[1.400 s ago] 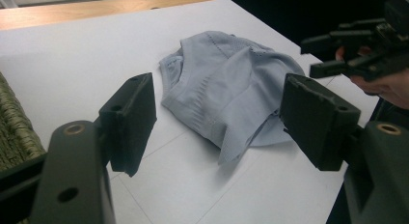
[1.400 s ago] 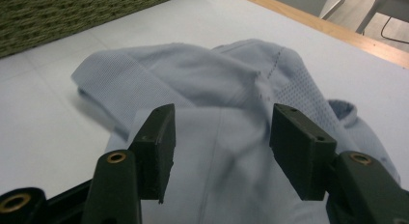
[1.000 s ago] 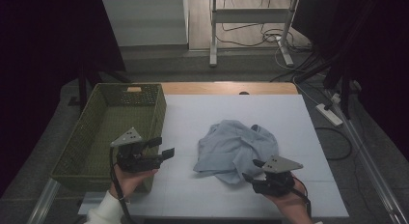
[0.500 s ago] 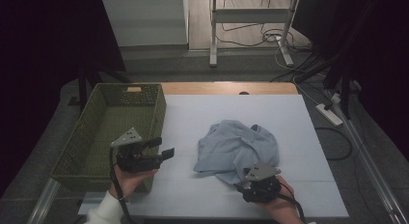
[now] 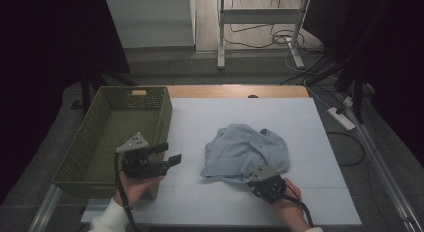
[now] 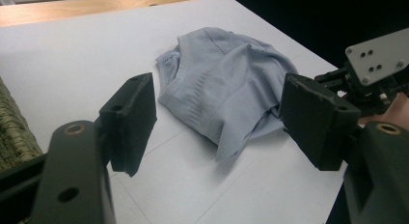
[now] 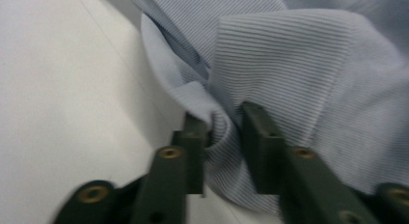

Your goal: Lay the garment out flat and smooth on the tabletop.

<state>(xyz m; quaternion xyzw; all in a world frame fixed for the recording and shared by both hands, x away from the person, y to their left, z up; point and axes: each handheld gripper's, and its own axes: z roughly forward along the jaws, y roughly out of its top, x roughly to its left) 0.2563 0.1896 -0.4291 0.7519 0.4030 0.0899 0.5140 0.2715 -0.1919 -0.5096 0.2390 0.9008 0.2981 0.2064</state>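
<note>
1. Your right gripper (image 7: 225,125), jaws just closing, pinches the crumpled pale-blue ribbed cloth shirt (image 5: 247,149) at its near edge.
2. Your left gripper (image 5: 161,157) gapes empty, just beside the green woven basket (image 5: 95,137).
3. The shirt lies mid-table on the white sheet (image 5: 300,122); no legible writing.

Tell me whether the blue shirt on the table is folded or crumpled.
Crumpled. The blue shirt lies in a loose bunched heap with uneven folds on the white table.
</note>
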